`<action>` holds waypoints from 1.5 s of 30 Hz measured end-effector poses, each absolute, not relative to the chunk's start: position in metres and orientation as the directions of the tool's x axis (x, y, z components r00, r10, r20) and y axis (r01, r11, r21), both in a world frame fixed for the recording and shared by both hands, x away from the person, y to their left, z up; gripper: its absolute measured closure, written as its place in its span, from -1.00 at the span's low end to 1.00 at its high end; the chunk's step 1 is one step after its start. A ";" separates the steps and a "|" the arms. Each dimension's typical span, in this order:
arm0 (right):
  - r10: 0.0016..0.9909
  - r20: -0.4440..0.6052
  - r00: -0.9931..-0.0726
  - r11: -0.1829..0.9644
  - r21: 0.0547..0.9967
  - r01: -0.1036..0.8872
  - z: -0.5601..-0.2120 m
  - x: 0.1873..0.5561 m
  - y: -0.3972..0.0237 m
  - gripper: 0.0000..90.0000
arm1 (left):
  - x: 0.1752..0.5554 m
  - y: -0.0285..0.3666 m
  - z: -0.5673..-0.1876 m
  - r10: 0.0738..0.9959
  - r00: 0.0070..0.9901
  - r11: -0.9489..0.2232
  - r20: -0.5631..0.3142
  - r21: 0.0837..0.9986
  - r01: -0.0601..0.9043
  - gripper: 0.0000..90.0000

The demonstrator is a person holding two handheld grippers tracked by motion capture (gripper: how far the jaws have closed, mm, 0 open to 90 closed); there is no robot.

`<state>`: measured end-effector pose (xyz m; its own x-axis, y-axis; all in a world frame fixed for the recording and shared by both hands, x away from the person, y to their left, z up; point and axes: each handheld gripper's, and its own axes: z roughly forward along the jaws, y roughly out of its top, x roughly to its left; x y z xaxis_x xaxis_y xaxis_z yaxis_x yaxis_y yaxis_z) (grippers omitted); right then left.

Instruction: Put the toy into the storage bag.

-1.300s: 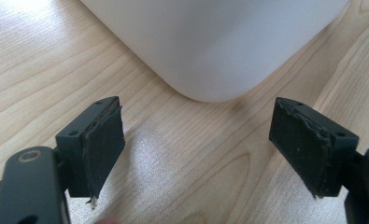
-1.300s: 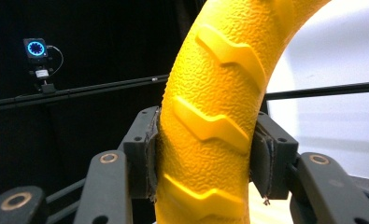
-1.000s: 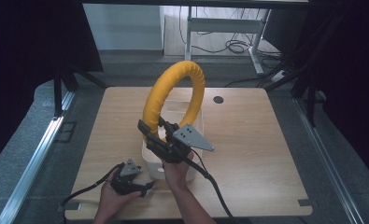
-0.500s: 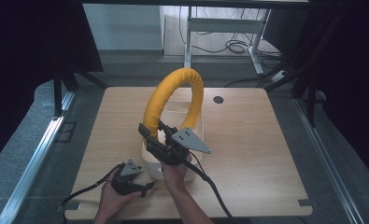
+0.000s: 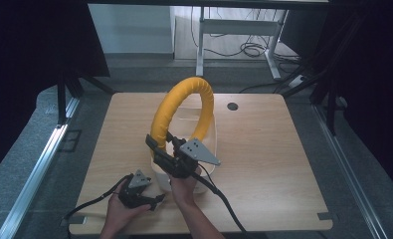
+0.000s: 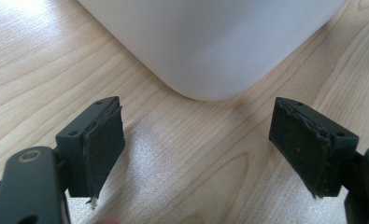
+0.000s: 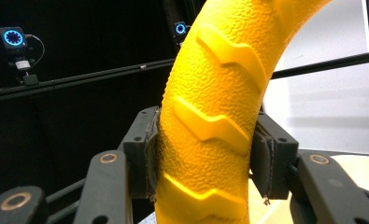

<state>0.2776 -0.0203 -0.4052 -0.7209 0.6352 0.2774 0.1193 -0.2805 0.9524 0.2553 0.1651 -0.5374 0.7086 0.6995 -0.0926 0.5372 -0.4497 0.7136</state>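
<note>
High view: pale wooden table (image 5: pixel 263 149) with a round dark grommet hole (image 5: pixel 232 106) near its far edge, and at its middle a white rounded plastic container (image 5: pixel 210 144). Rising out of that container, a thick yellow textured ring with raised chevron treads (image 5: pixel 184 107), upright, arching above the container's rim. Right gripper (image 5: pixel 160 149), black with a grey three-cornered plate on top, clamped on the near-left part of the ring, low down, just above the container's near-left corner; black cable trailing from it toward the table's near edge. Right hand (image 5: pixel 183 185) beneath it, forearm coming in from the bottom. Left gripper (image 5: pixel 156 200) low on the table near the front edge, just left of the right forearm, held by the left hand (image 5: pixel 120 211), pointing toward the container's near corner. Right gripper view: both black pads pressed flat against the yellow textured ring (image 7: pixel 215 107), one on each side, the chevron ridges running up between them; dark backdrop with two small glowing blue ring lights behind. Left gripper view: jaws spread wide, nothing between the pads (image 6: pixel 105 140), bare wood grain below, and the white container's (image 6: pixel 210 42) rounded corner just ahead, apart from both pads.
</note>
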 end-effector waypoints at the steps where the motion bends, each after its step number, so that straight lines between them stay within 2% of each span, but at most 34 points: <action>1: 0.633 0.285 -0.720 -0.285 0.950 0.125 -0.405 0.278 -0.021 0.11 | 0.255 0.165 -0.537 0.699 0.709 -0.450 -0.093 0.714 0.537 -0.60; 14: 0.639 0.351 -0.684 -0.283 0.935 0.216 -0.411 0.279 -0.020 0.10 | 0.255 0.165 -0.537 0.701 0.707 -0.447 -0.094 0.714 0.539 -0.60; 18: 0.674 0.363 -0.643 -0.257 0.932 0.256 -0.415 0.283 -0.022 0.03 | 0.255 0.165 -0.537 0.700 0.708 -0.447 -0.095 0.714 0.538 -0.60; 26: 0.684 0.347 -0.641 -0.241 0.938 0.251 -0.412 0.282 -0.025 -0.03 | 0.255 0.165 -0.537 0.698 0.709 -0.448 -0.095 0.714 0.537 -0.60; 32: 0.706 0.318 -0.633 -0.233 0.948 0.216 -0.409 0.281 -0.029 -0.25 | 0.255 0.165 -0.538 0.698 0.710 -0.451 -0.095 0.712 0.538 -0.60; 37: 0.695 0.323 -0.642 -0.228 0.946 0.229 -0.406 0.279 -0.034 -0.42 | 0.256 0.165 -0.537 0.696 0.712 -0.454 -0.095 0.710 0.538 -0.60; 45: 0.686 0.292 -0.666 -0.189 0.956 0.224 -0.403 0.275 -0.049 -0.44 | 0.256 0.167 -0.536 0.701 0.708 -0.459 -0.083 0.708 0.538 -0.60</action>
<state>0.2745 -0.0491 -0.4034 -0.6659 0.6864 0.2921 0.2240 -0.1895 0.9560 0.2558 0.1667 -0.5359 0.7081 0.7012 -0.0833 0.5376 -0.4587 0.7076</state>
